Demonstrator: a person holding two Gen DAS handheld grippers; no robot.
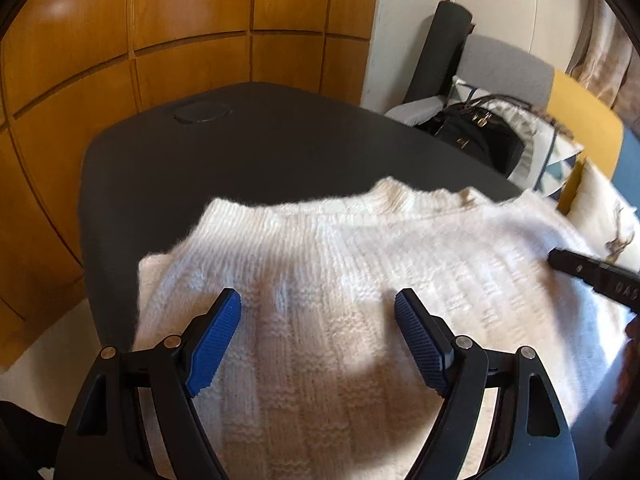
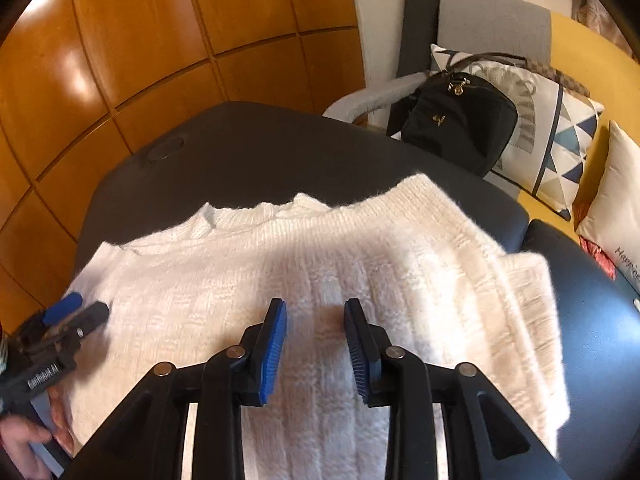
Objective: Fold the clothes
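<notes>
A white knitted sweater [image 1: 340,280] lies folded on a dark table [image 1: 240,152], its ribbed edge toward the far side. It also shows in the right wrist view [image 2: 320,264]. My left gripper [image 1: 318,312] is open and empty just above the sweater's near left part; it also shows at the left edge of the right wrist view [image 2: 76,312]. My right gripper [image 2: 315,320] is open and empty above the sweater's near middle; one of its fingers [image 1: 592,276] reaches in from the right in the left wrist view.
A wooden panelled wall [image 1: 160,40] stands behind the table [image 2: 260,152]. A grey armchair [image 2: 492,28] with a black bag [image 2: 460,124] and patterned cushions [image 2: 560,140] stands at the far right. A round inset [image 1: 202,114] sits in the tabletop's far end.
</notes>
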